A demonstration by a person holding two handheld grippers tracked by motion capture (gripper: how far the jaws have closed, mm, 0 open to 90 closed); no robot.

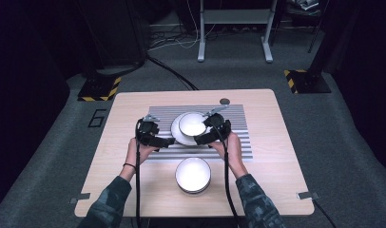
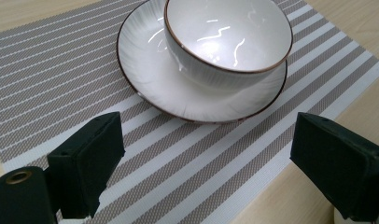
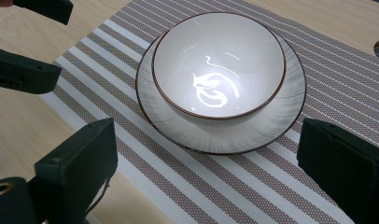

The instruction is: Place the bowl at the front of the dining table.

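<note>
On the striped mat (image 1: pixel 238 128), we hold both grippers (image 1: pixel 169 141) (image 1: pixel 199 139) wide open and empty beside the bowl (image 1: pixel 193 123) on its plate (image 1: pixel 178 134), so next probably comes closing in on the plate's rim.

Black left tool (image 1: pixel 171 141) and right tool (image 1: pixel 197 139) trail black cables toward 6 o'clock; camouflage-patterned sleeves; dark band on left wrist.

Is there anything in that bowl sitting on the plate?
Empty. The bowl on the plate shows only a bare white inside with light glare.
</note>
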